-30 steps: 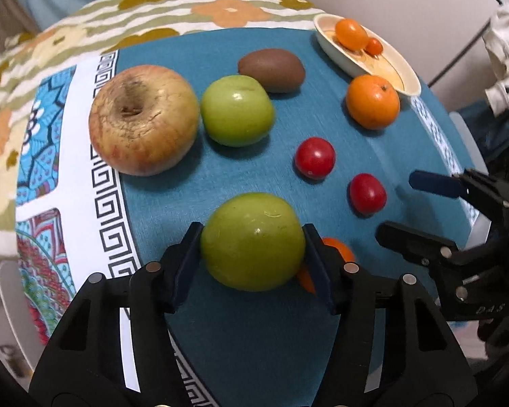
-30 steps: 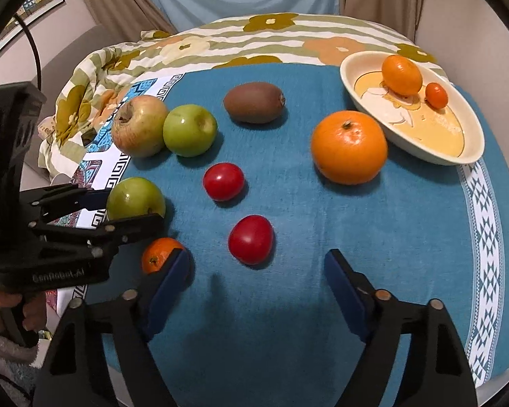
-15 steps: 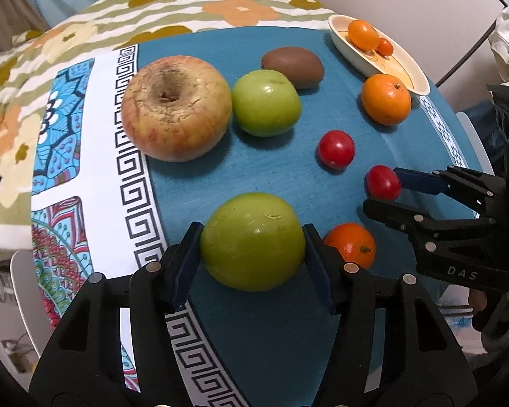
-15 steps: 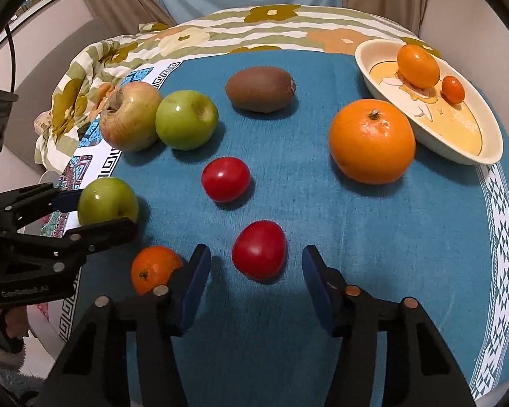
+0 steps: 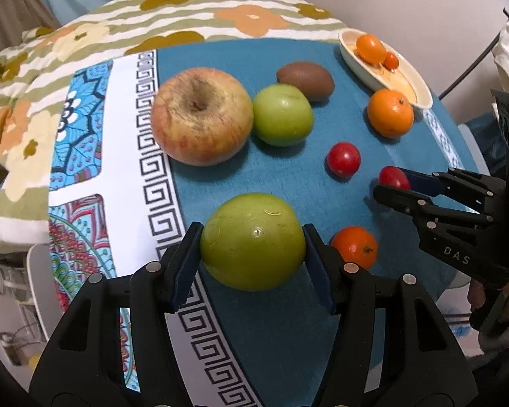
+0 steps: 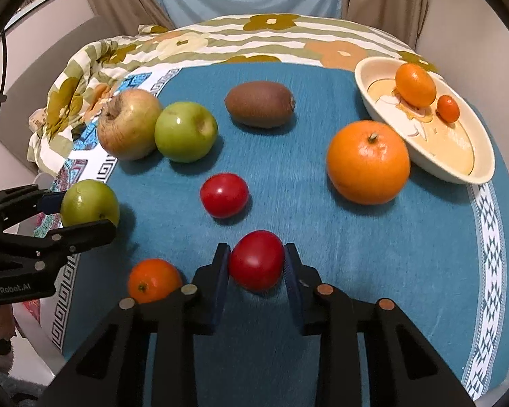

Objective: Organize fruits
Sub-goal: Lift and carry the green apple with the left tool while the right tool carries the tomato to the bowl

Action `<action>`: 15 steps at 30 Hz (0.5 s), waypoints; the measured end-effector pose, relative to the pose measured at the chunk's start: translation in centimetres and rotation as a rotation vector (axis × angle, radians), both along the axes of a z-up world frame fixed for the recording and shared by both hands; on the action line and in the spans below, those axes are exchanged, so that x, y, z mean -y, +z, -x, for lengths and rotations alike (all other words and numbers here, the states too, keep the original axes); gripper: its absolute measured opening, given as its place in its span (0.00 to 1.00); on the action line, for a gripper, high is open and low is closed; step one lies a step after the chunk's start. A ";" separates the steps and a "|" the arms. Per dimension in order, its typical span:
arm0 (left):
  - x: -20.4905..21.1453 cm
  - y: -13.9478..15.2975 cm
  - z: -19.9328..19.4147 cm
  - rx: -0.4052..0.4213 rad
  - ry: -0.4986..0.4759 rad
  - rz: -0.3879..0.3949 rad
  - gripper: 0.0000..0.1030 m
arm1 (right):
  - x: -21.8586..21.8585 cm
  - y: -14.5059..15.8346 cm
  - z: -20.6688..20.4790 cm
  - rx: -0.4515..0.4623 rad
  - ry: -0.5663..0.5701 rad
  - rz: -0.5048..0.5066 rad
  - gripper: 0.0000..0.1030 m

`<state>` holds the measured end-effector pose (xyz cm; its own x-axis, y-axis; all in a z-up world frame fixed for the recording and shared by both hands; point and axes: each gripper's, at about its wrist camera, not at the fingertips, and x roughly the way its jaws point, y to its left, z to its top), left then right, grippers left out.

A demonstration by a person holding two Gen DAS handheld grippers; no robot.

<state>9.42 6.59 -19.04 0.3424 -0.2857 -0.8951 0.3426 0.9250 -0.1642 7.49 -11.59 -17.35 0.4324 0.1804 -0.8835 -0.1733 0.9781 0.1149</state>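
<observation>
My left gripper (image 5: pixel 251 242) is shut on a green apple (image 5: pixel 252 240), seen from the right wrist view as the green apple (image 6: pixel 90 203) at the table's left edge. My right gripper (image 6: pixel 256 261) is shut on a red tomato (image 6: pixel 257 259) near the front; in the left wrist view this tomato (image 5: pixel 392 177) peeks out between the right gripper's fingers. A second red tomato (image 6: pixel 224 195), a second green apple (image 6: pixel 186 131), a large yellow-red apple (image 6: pixel 129 123), a kiwi (image 6: pixel 259 108), a big orange (image 6: pixel 368 162) and a small mandarin (image 6: pixel 154 279) lie on the blue cloth.
A cream oval dish (image 6: pixel 465 166) at the right back holds a small orange (image 6: pixel 415 84) and a tiny one (image 6: pixel 448 108). A flowered blanket (image 6: pixel 220 39) covers the far side. The table edge runs close on the left and front.
My right gripper moved forward and closed its jaws on the near red tomato. My left gripper stayed shut on the green apple while shifting a little left and back.
</observation>
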 end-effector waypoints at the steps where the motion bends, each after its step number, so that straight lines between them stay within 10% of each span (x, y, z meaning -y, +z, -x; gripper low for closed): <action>1: -0.2 0.5 -0.1 0.005 0.004 0.006 0.60 | 0.1 0.5 0.0 0.009 -0.004 -0.001 0.28; 15: 1.6 6.7 -1.9 0.107 0.002 0.025 0.60 | 4.5 6.6 -0.4 0.112 -0.086 -0.037 0.28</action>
<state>11.30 4.96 -12.31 0.4363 -0.3066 -0.8459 0.3578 0.9217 -0.1495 7.93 -16.09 -10.75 0.5428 0.1701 -0.8224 -0.1024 0.9854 0.1362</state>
